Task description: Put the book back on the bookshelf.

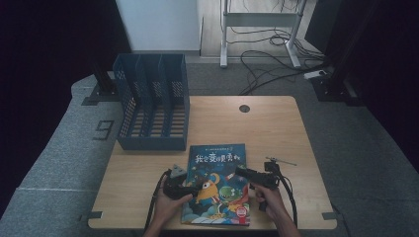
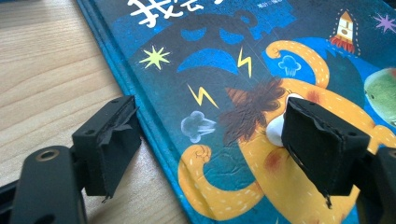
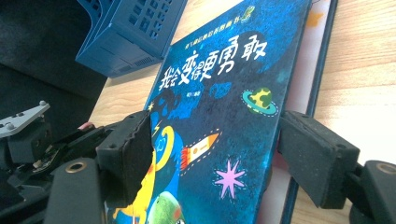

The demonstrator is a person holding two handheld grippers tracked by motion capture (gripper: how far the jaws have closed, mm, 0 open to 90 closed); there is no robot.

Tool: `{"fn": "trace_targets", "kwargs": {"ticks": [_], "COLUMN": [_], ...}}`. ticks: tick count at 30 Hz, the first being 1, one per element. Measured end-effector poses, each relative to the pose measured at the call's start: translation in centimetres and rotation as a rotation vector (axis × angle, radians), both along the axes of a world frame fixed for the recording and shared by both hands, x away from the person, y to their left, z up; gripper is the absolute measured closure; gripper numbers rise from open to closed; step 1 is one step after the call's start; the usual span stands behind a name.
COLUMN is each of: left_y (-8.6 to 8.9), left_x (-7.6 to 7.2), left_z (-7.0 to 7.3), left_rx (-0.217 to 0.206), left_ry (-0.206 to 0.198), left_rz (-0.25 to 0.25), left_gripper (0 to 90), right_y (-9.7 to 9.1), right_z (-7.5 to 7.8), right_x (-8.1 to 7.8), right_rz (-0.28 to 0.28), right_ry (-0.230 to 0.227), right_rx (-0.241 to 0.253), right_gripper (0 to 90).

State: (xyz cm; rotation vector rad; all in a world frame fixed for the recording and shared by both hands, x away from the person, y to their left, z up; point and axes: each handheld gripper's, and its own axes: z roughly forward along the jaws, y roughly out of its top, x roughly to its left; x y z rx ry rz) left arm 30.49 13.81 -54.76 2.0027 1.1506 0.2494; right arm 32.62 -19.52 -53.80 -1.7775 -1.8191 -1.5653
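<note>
A blue picture book [image 1: 217,168] with cartoon monsters on its cover lies flat near the table's front edge. My left gripper [image 1: 191,186] is at the book's left edge. In the left gripper view it [image 2: 210,149] is open and straddles the spine, one jaw over bare wood and the other over the cover [image 2: 233,60]. My right gripper [image 1: 239,172] reaches in from the book's right side. In the right gripper view it [image 3: 215,149] stands open with the front cover [image 3: 224,93] between its jaws. The cover's edge is slightly raised and pale pages show beneath. The left gripper [image 3: 42,140] shows beyond.
A blue slotted file holder [image 1: 153,103] stands at the table's back left, also seen as the blue holder [image 3: 126,32] past the book. Bare wooden table [image 1: 276,128] stretches to the right, with a round cable hole [image 1: 244,108] at the back. Cables lie on the floor beyond.
</note>
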Motion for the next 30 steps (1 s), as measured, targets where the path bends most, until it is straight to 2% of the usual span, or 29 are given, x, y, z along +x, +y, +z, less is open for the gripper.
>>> {"fn": "trace_targets", "kwargs": {"ticks": [4, 5, 6, 7, 9, 12, 16, 20, 30], "left_y": [0.2, 0.3, 0.4, 0.4, 0.5, 0.5, 0.5, 0.5, 0.8], "left_x": [0.1, 0.1, 0.2, 0.2, 0.2, 0.2, 0.2, 0.2, 0.3], "left_z": [0.0, 0.0, -0.1, -0.1, -0.1, -0.1, 0.0, 0.0, 0.0], "left_rx": [-0.020, -0.037, -0.049, -0.048, -0.052, -0.049, -0.035, -0.036, -0.044], "left_ry": [0.006, 0.012, 0.016, 0.016, 0.017, 0.016, 0.012, 0.012, 0.017], "left_rz": [0.006, 0.006, 0.007, 0.005, 0.001, -0.003, -0.008, -0.014, -0.033], "left_gripper": [18.1, 17.9, 17.6, 18.0, 18.1, 18.2, 18.1, 18.2, 18.3], "right_y": [-0.1, -0.1, 0.2, 0.7, 1.6, 2.3, 2.3, 2.3, 2.1], "right_z": [0.1, 0.1, -0.1, -0.2, 0.0, 0.1, -0.1, -0.2, -0.1], "right_x": [-0.1, 0.0, 0.0, 0.0, -0.3, -0.2, -0.1, 0.2, 1.0], "right_rz": [0.009, 0.027, 0.074, 0.087, 0.060, 0.062, 0.058, 0.054, 0.059], "right_ry": [0.002, 0.007, 0.028, 0.027, -0.004, -0.064, -0.107, -0.136, -0.154], "right_rx": [0.036, 0.052, 0.098, 0.104, 0.032, -0.079, -0.147, -0.182, -0.192], "right_gripper": [26.9, 31.6, 31.4, 32.2, 32.2, 34.3, 36.6, 39.0, 43.6]}}
